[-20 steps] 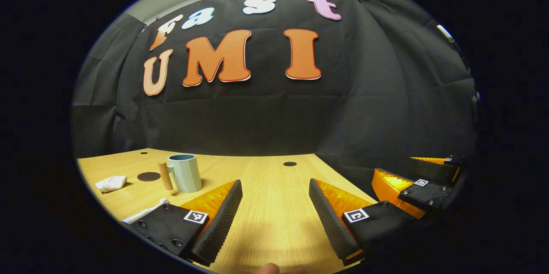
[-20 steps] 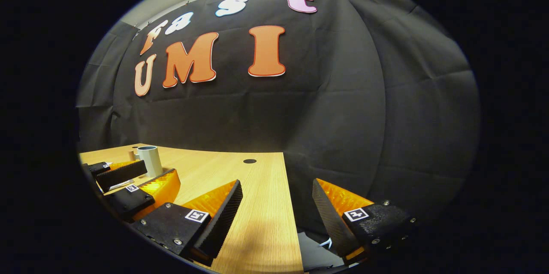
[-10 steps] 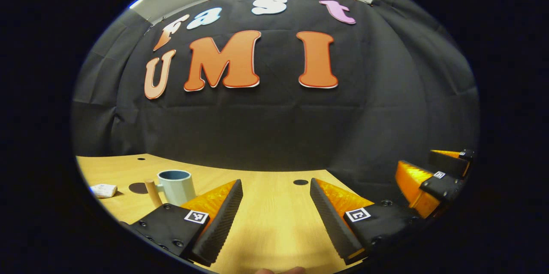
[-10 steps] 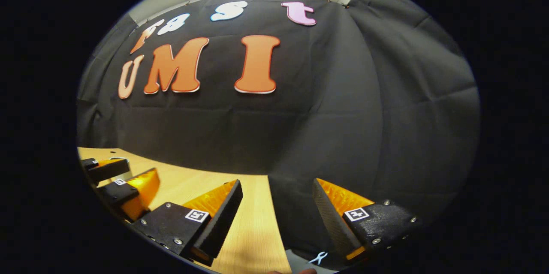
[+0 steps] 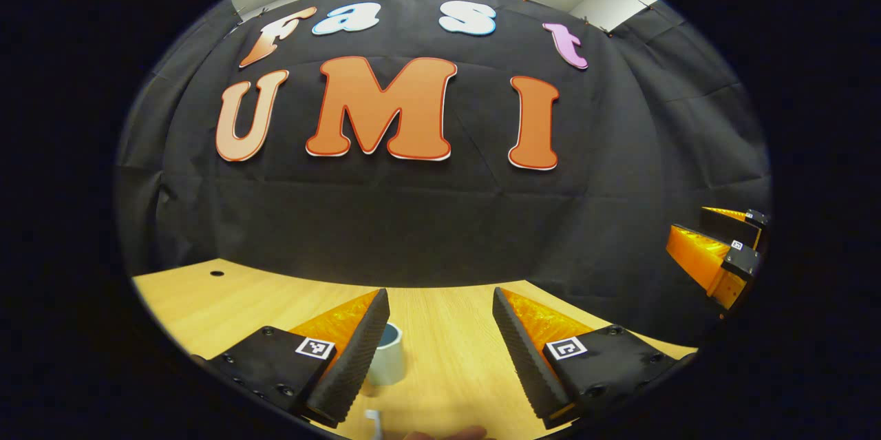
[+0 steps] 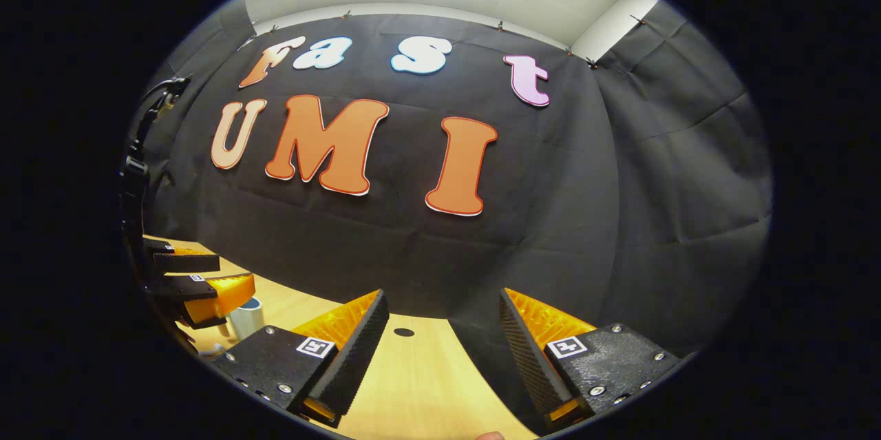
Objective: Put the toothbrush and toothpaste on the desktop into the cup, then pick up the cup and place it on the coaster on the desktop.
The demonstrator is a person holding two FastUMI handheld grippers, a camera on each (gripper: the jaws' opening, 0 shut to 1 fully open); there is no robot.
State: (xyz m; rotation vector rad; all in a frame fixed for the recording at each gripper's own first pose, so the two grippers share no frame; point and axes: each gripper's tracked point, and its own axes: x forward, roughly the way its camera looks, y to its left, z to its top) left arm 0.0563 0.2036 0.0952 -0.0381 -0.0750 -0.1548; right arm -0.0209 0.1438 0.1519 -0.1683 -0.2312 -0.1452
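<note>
One tabletop [image 5: 447, 337], pale wood, runs across the low part of both views against the black cloth wall [image 5: 427, 226]; in the left gripper view one small dark hole [image 5: 217, 273] sits far left on the wood, and in the right gripper view one dark hole [image 6: 404, 332] sits between that gripper's fingers, far off near the wall. Two grippers are in play. The left gripper [image 5: 437, 350] hangs above the wood with its fingers spread wide and nothing between them that they touch; the right gripper [image 6: 440, 350] likewise has its fingers wide apart, holding nothing. Each also appears in the other's view: the right gripper at the far right edge of the left gripper view [image 5: 719, 247], the left gripper at the far left edge of the right gripper view [image 6: 189, 281], both off the wood and apart from any thing. One cup [image 5: 385, 354], pale with a blue inside, stands upright on the tabletop just beside the inner face of the left gripper's left finger [image 5: 351, 357], partly hidden behind it; whether it touches the finger cannot be told. The same cup [image 6: 246, 316] shows in the right gripper view, low and left, under the left gripper. One small white piece [image 5: 374, 421] lies at the near edge of the left gripper view; what it is cannot be told. Beside it, a fingertip [image 5: 440, 434] of the holding hand peeks in at the bottom.
</note>
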